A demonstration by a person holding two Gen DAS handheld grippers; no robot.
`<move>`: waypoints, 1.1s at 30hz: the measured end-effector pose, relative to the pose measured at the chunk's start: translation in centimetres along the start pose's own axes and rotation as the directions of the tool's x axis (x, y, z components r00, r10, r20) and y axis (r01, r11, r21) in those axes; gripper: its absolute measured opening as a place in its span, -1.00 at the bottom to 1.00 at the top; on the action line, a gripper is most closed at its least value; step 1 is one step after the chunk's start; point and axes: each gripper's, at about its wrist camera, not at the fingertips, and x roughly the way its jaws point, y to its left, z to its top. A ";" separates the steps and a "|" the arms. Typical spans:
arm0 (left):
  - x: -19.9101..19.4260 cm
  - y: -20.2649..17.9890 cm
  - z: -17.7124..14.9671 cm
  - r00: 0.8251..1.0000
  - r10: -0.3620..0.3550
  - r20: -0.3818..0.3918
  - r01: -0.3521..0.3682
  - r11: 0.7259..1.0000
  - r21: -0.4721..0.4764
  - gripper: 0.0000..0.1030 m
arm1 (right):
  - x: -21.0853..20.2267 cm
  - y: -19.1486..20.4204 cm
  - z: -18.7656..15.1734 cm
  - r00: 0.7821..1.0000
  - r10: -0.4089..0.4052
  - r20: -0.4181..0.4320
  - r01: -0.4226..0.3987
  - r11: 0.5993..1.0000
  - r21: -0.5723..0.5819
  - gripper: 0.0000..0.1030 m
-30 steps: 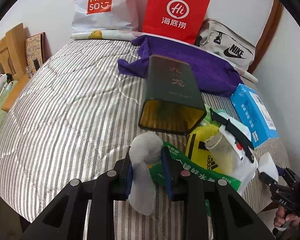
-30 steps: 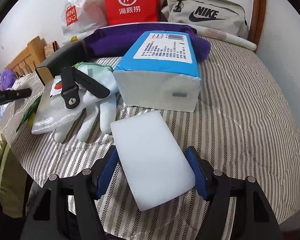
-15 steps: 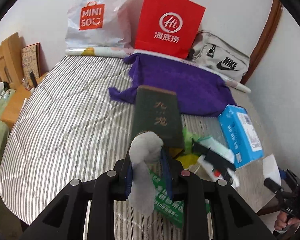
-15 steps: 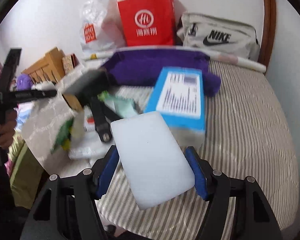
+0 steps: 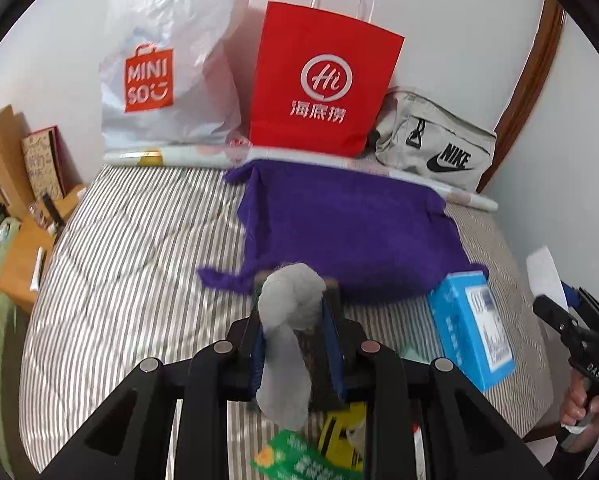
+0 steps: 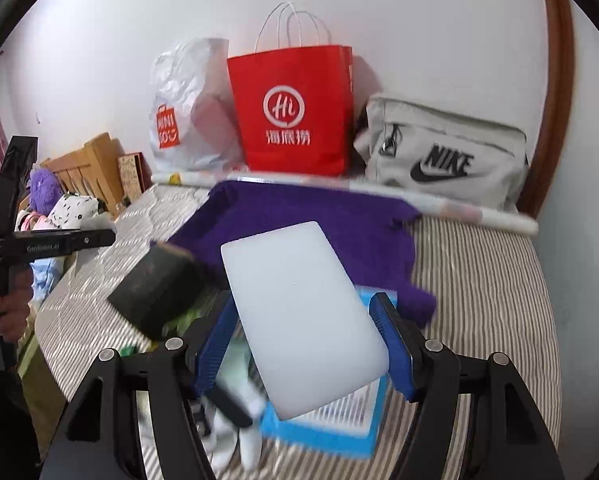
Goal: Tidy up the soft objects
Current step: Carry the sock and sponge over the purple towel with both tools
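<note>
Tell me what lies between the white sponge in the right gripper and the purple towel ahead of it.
Nothing visible blocks it. The right gripper holds the white sponge lifted above the bed, over the blue tissue pack. The purple towel lies straight ahead, its surface bare. The dark box sits off to the left.

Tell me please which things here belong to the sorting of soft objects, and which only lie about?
Belong to the job:
- grey cloth, in the left hand-held gripper
- white sponge block, in the right hand-held gripper
- purple towel, probably

Only lying about:
- red paper bag
- Miniso bag
- Nike pouch
- blue box
</note>
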 end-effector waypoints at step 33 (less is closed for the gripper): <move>18.1 -1.9 11.9 0.984 0.008 -0.179 0.006 0.997 0.079 -0.51 | 19.5 -6.9 7.2 0.967 -0.067 -0.247 0.074 0.997 0.019 0.31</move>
